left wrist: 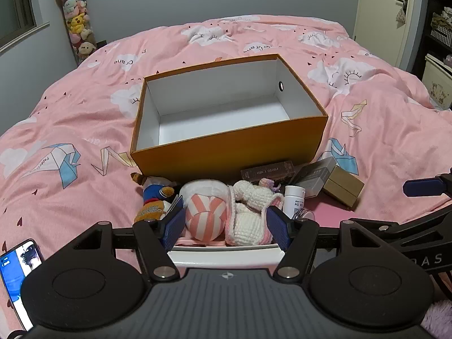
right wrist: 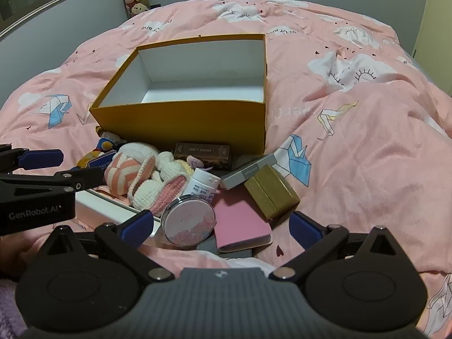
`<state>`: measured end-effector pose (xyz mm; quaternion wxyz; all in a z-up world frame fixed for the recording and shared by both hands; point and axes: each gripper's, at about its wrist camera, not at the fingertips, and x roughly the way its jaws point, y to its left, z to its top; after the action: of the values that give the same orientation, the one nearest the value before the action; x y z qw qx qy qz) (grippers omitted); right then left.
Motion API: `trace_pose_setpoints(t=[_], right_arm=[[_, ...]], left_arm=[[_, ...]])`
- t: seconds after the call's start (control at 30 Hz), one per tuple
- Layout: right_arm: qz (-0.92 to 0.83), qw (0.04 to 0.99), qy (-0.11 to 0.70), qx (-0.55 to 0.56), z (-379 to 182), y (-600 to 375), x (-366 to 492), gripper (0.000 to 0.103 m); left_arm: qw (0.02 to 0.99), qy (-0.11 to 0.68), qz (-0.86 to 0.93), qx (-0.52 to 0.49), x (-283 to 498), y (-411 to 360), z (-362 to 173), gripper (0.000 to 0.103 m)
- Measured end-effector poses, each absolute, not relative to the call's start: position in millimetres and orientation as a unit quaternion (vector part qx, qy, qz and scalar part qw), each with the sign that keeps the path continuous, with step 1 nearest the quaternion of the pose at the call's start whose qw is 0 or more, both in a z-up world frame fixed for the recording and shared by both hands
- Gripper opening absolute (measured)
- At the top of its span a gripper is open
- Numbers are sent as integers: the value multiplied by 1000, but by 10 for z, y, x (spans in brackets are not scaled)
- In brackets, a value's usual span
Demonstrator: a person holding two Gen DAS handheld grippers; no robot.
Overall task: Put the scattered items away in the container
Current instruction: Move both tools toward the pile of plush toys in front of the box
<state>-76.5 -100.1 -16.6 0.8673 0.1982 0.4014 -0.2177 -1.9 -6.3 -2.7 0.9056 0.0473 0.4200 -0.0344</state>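
Observation:
An empty orange box (left wrist: 226, 155) with a white inside stands open on the pink bed. The scattered pile lies against its near wall. It holds a blue-clad plush doll (left wrist: 154, 197), a pink-and-white striped ball (left wrist: 204, 220), a crocheted bunny (left wrist: 251, 206), a white bottle (right wrist: 202, 185), a round compact (right wrist: 188, 223), a pink notebook (right wrist: 240, 223), a gold box (right wrist: 271, 192), a grey box (right wrist: 248, 171) and a dark card box (right wrist: 203, 152). My left gripper (left wrist: 226, 227) hovers open over the ball and bunny. My right gripper (right wrist: 221, 227) stands wide open over the compact and notebook.
A white flat tray (right wrist: 107, 206) lies under the toys. A phone (left wrist: 19, 271) rests on the quilt at the near left. A hanging column of plush toys (left wrist: 76, 19) fills the far left corner. A door (left wrist: 381, 14) and shelves (left wrist: 440, 28) stand at the right.

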Motion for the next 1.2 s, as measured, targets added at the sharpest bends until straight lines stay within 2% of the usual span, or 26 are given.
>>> trace_pose_setpoints(t=[0.7, 0.87, 1.03, 1.2], right_arm=[[-216, 861, 403, 224, -211, -1029, -764, 101], [-205, 858, 405, 242, -254, -1062, -753, 91], [-190, 857, 408, 252, -282, -1108, -700, 75], [-175, 855, 412, 262, -323, -1196, -566, 71]], left_arm=[[900, 431, -44, 43, 13, -26, -73, 75], [896, 440, -49, 35, 51, 22, -77, 75], [890, 454, -43, 29, 123, 112, -96, 75], [883, 467, -46, 21, 208, 217, -123, 75]])
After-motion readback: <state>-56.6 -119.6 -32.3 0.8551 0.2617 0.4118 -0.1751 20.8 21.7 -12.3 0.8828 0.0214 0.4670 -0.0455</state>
